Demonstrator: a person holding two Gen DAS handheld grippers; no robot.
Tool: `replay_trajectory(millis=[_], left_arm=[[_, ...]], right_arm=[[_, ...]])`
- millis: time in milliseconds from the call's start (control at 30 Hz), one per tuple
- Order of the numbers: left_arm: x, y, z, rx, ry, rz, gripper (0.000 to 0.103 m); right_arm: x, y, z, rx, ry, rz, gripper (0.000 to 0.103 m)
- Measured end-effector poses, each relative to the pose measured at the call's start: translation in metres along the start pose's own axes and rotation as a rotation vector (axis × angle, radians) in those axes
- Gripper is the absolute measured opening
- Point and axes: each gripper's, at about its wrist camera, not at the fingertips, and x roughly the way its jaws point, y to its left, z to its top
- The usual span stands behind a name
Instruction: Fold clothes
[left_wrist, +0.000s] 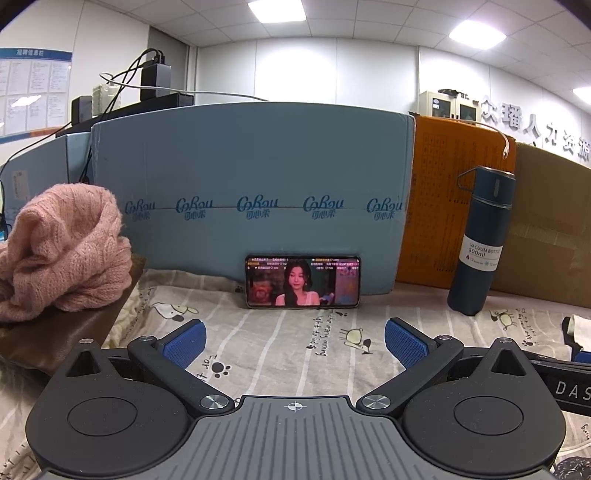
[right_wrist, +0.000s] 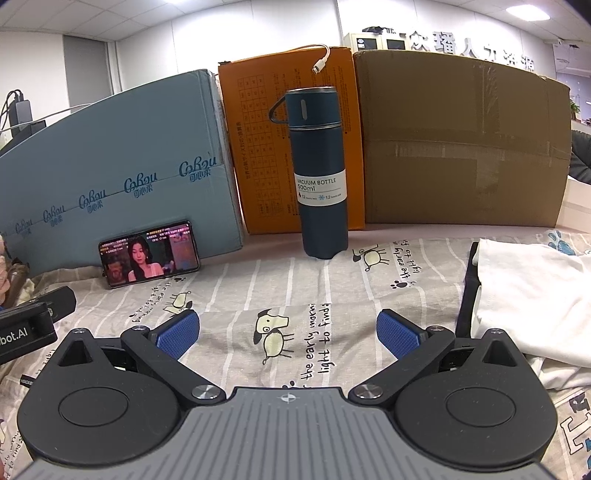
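Left gripper (left_wrist: 294, 341): jaws wide, holding nothing
Right gripper (right_wrist: 287, 332): wide, nothing held
Pink sweater (left_wrist: 62, 251): heaped at left — cut off by frame edge
White garment (right_wrist: 532, 299): right, partly out of view
Sheet (right_wrist: 258, 280): beneath both

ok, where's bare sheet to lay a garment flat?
Open patch: the printed sheet between both open tools, left tool and right tool, bordered behind by the phone and vacuum bottle. Crowded: pink sweater at the left edge, white garment at the right.
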Motion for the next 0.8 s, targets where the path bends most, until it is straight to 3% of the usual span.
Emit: replay_trajectory(millis=[500, 800], left_arm=[[-0.008, 0.005, 0.004, -0.024, -0.019, 0.01, 0.103], [-0.039, 0.013, 0.012, -0.053, -0.127, 0.041, 0.103]], right_arm=[[-0.009, 0.0, 0.003, -0.004, -0.02, 0.012, 0.103], [-0.031, 0.008, 0.011, -0.025, -0.069, 0.069, 0.103]])
